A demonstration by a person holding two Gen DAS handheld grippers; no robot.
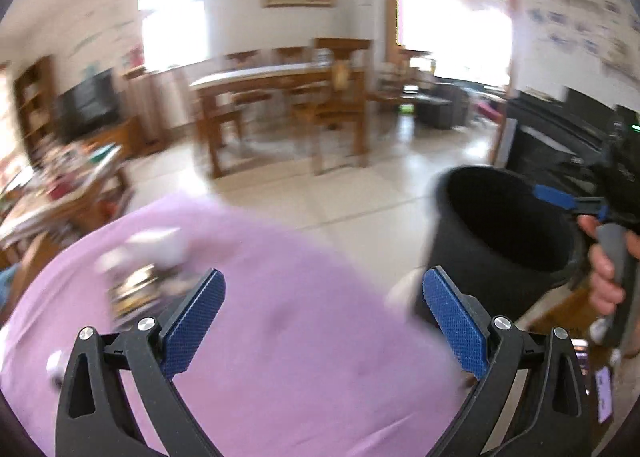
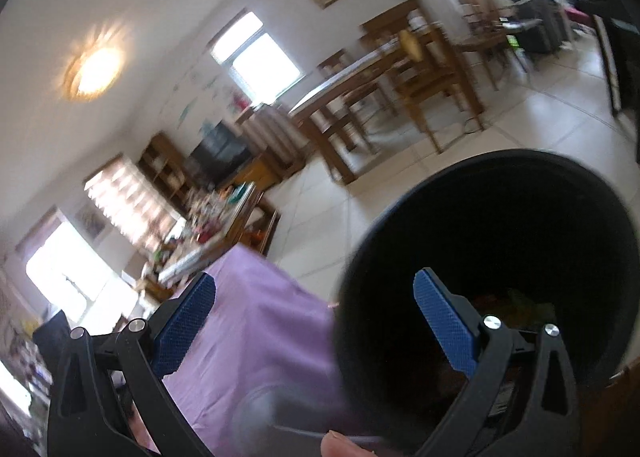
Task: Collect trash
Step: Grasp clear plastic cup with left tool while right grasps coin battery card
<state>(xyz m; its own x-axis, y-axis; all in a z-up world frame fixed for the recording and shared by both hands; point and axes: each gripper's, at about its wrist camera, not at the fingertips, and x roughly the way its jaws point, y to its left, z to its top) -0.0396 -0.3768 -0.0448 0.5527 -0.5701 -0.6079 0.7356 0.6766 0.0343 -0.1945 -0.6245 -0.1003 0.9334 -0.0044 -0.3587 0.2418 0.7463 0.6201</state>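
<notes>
A black trash bin (image 1: 496, 241) stands tilted at the right edge of a purple-covered table (image 1: 280, 337). In the right wrist view the bin (image 2: 500, 257) fills the right half, with colourful trash deep inside. Blurred trash (image 1: 136, 289), a shiny wrapper with white paper, lies on the cloth left of my left gripper (image 1: 324, 321), which is open and empty above the cloth. My right gripper (image 2: 314, 321) is open, with one finger over the cloth and the other (image 2: 444, 325) over the bin's mouth. In the left wrist view it (image 1: 576, 205) sits at the bin's far rim.
A cluttered low table (image 1: 60, 185) stands at the left. A wooden dining table with chairs (image 1: 280, 105) stands across the tiled floor. A black piano (image 1: 560, 137) is at the right. A phone (image 1: 604, 393) lies at the lower right.
</notes>
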